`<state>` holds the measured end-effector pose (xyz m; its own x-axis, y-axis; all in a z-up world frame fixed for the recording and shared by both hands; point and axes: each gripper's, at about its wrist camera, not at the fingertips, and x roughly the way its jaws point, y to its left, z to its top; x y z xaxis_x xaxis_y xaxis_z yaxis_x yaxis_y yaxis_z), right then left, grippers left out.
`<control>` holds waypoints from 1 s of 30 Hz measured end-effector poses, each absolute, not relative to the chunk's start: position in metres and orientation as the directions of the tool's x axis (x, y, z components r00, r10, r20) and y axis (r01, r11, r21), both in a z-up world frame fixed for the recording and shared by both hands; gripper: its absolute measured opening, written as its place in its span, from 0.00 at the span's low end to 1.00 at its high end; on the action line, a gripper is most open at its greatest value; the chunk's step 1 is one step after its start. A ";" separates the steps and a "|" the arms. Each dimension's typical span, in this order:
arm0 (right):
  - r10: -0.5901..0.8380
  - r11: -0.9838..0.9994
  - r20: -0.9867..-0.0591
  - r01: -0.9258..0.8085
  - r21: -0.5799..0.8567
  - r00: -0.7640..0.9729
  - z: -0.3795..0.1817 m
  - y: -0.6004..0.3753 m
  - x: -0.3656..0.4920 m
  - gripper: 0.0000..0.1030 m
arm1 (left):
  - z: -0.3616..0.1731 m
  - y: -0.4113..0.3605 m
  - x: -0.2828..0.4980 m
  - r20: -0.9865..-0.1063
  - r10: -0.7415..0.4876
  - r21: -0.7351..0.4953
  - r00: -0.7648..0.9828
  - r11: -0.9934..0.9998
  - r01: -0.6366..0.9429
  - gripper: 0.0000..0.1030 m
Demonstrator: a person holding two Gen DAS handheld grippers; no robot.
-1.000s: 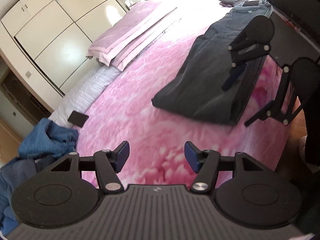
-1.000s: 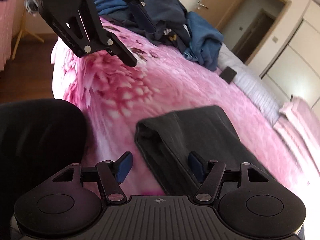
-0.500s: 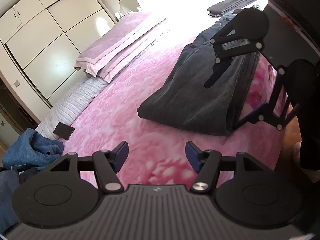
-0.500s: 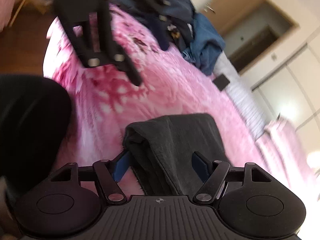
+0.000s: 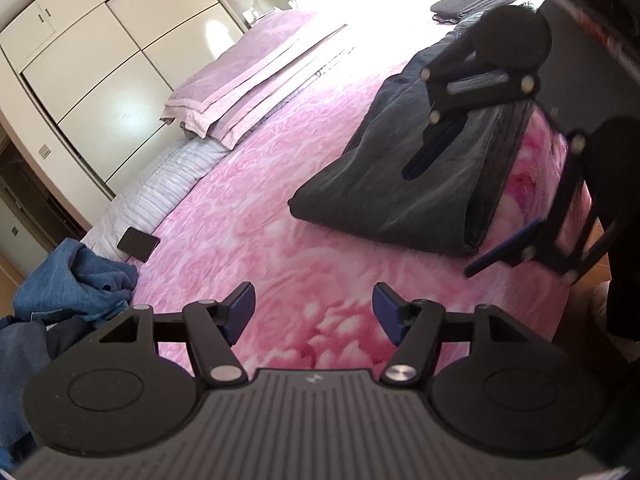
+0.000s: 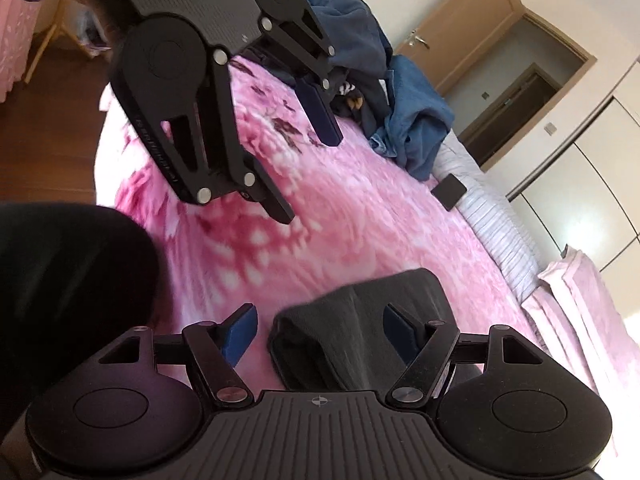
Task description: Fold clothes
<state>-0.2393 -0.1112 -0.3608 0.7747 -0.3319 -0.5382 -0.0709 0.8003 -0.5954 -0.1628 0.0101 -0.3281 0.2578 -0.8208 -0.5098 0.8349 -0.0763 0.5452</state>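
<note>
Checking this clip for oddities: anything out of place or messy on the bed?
A small dark flat object lies loose on the bedspread, beside a rumpled heap of blue clothes. The dark folded garment lies neat.

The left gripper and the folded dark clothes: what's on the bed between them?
Nothing: only bare pink bedspread between left gripper and folded dark clothes, in the left wrist view.

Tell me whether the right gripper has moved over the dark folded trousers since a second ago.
Yes. The right gripper has slid toward the trousers' folded end, which now lies between its open fingers, not touching.
</note>
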 end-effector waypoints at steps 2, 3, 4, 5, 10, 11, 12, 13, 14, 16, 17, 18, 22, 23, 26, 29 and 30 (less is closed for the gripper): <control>-0.368 0.781 -0.551 -0.073 -0.621 0.749 -0.371 -0.113 -0.233 0.69 | -0.326 0.011 -0.163 -0.508 -0.821 0.550 0.261 -0.076 0.832 0.60; -0.376 0.772 -0.541 -0.069 -0.632 0.752 -0.373 -0.116 -0.235 0.69 | -0.325 0.012 -0.164 -0.507 -0.821 0.553 0.261 -0.077 0.830 0.60; -0.379 0.764 -0.532 -0.068 -0.641 0.757 -0.374 -0.118 -0.241 0.69 | -0.325 0.012 -0.165 -0.506 -0.823 0.555 0.259 -0.080 0.828 0.60; -0.399 0.748 -0.523 -0.062 -0.661 0.753 -0.375 -0.121 -0.248 0.69 | -0.325 0.011 -0.166 -0.506 -0.824 0.555 0.255 -0.085 0.827 0.61; -0.466 0.715 -0.492 -0.014 -0.699 0.735 -0.381 -0.141 -0.273 0.68 | -0.333 -0.004 -0.173 -0.519 -0.823 0.556 0.231 -0.121 0.822 0.61; -0.462 0.717 -0.493 -0.017 -0.697 0.737 -0.380 -0.140 -0.272 0.58 | -0.334 -0.008 -0.176 -0.520 -0.823 0.560 0.229 -0.126 0.819 0.61; -0.453 0.720 -0.501 -0.029 -0.693 0.738 -0.380 -0.139 -0.269 0.38 | -0.334 -0.012 -0.178 -0.517 -0.825 0.565 0.231 -0.126 0.815 0.61; -0.444 0.724 -0.509 -0.039 -0.689 0.738 -0.380 -0.137 -0.266 0.29 | -0.333 -0.014 -0.180 -0.508 -0.828 0.572 0.237 -0.118 0.811 0.61; -0.444 0.735 -0.510 -0.026 -0.678 0.737 -0.379 -0.138 -0.264 0.23 | -0.330 -0.015 -0.182 -0.493 -0.834 0.582 0.249 -0.103 0.807 0.61; -0.436 0.765 -0.504 0.012 -0.644 0.746 -0.371 -0.144 -0.263 0.15 | -0.322 -0.014 -0.183 -0.444 -0.850 0.606 0.285 -0.050 0.794 0.61; -0.428 0.784 -0.496 0.037 -0.620 0.755 -0.365 -0.148 -0.264 0.14 | -0.316 -0.013 -0.184 -0.413 -0.857 0.617 0.307 -0.016 0.786 0.61; -0.427 0.790 -0.470 0.067 -0.609 0.773 -0.356 -0.149 -0.268 0.13 | -0.310 -0.012 -0.184 -0.387 -0.863 0.624 0.325 0.014 0.781 0.61; -0.446 0.818 -0.336 0.225 -0.530 0.829 -0.308 -0.168 -0.288 0.12 | -0.289 -0.017 -0.189 -0.347 -0.871 0.623 0.349 0.064 0.779 0.62; -0.457 0.825 -0.298 0.273 -0.495 0.838 -0.294 -0.175 -0.296 0.12 | -0.285 -0.021 -0.194 -0.346 -0.873 0.625 0.344 0.059 0.779 0.62; -0.520 0.826 -0.167 0.443 -0.348 0.838 -0.254 -0.203 -0.342 0.12 | -0.281 -0.037 -0.213 -0.351 -0.884 0.632 0.308 0.019 0.775 0.62; -0.635 0.770 -0.057 0.625 -0.127 0.771 -0.225 -0.239 -0.411 0.12 | -0.282 -0.061 -0.237 -0.369 -0.896 0.641 0.248 -0.053 0.766 0.62; -0.683 0.730 -0.028 0.681 -0.058 0.730 -0.223 -0.251 -0.437 0.12 | -0.283 -0.071 -0.246 -0.378 -0.899 0.643 0.222 -0.082 0.761 0.62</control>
